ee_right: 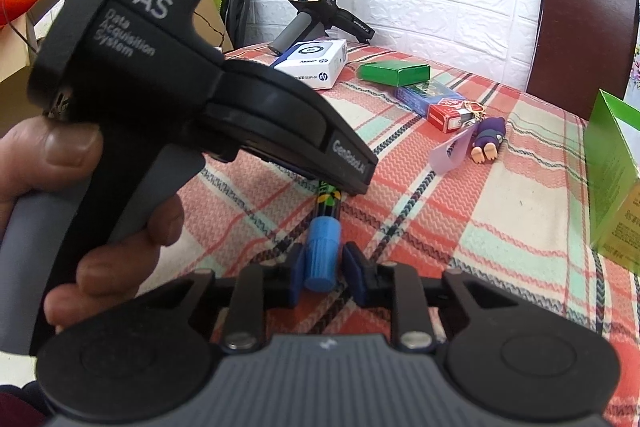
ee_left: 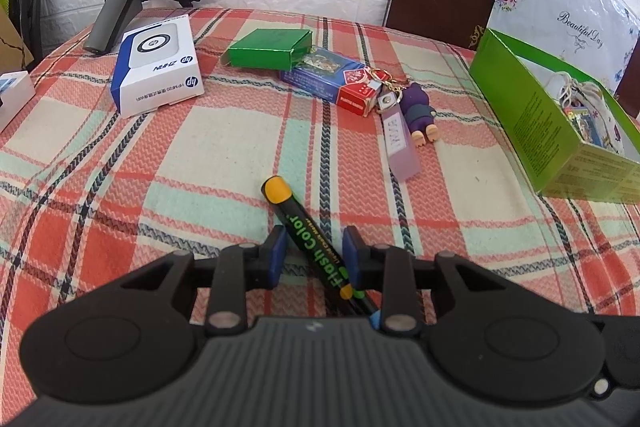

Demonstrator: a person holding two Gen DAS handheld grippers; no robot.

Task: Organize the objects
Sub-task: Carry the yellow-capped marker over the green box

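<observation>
Marker (ee_left: 316,239) on the plaid surface (ee_left: 200,155), long axis near-to-far, yellow cap far; left gripper (ee_left: 314,259) straddles its barrel unclenched, right gripper (ee_right: 323,267) brackets the blue end, grip unconfirmed.

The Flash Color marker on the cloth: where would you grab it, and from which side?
Across its round black barrel, mid-length, coming down from above. The marker lies flat and slanted on the tablecloth, leaving its long sides free; the open left tool straddles it there.
</observation>
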